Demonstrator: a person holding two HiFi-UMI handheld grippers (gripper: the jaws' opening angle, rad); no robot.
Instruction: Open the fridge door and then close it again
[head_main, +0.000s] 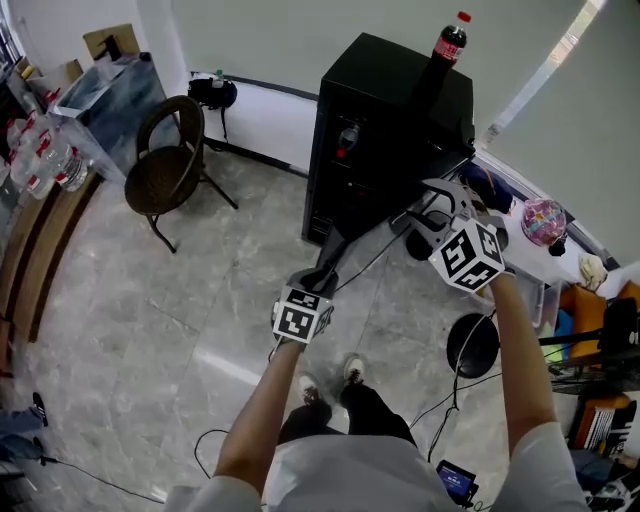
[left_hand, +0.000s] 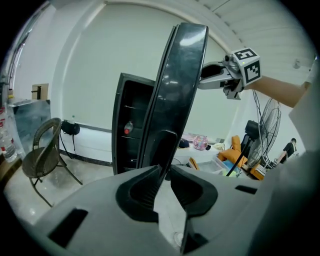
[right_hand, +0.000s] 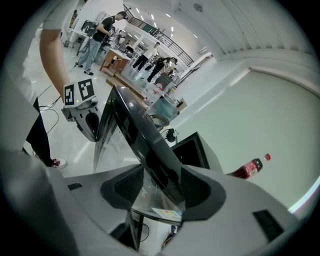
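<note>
The black fridge (head_main: 395, 110) stands by the wall with its door (head_main: 375, 245) swung wide open toward me. In the left gripper view the door (left_hand: 177, 85) shows edge-on, and my left gripper (left_hand: 165, 172) is narrowly closed on its lower front edge. From the head view the left gripper (head_main: 312, 283) sits at the door's free corner. My right gripper (head_main: 440, 195) is up at the door's top edge. Its jaws (right_hand: 162, 187) stand open astride the door (right_hand: 145, 145), with a gap on the left side. A red-capped cola bottle (head_main: 450, 40) stands on the fridge.
A brown wicker chair (head_main: 165, 165) stands to the left of the fridge. A low table with a pink ball (head_main: 545, 222) and clutter lies on the right, with a round black base (head_main: 472, 345) and cables on the floor. People stand far off.
</note>
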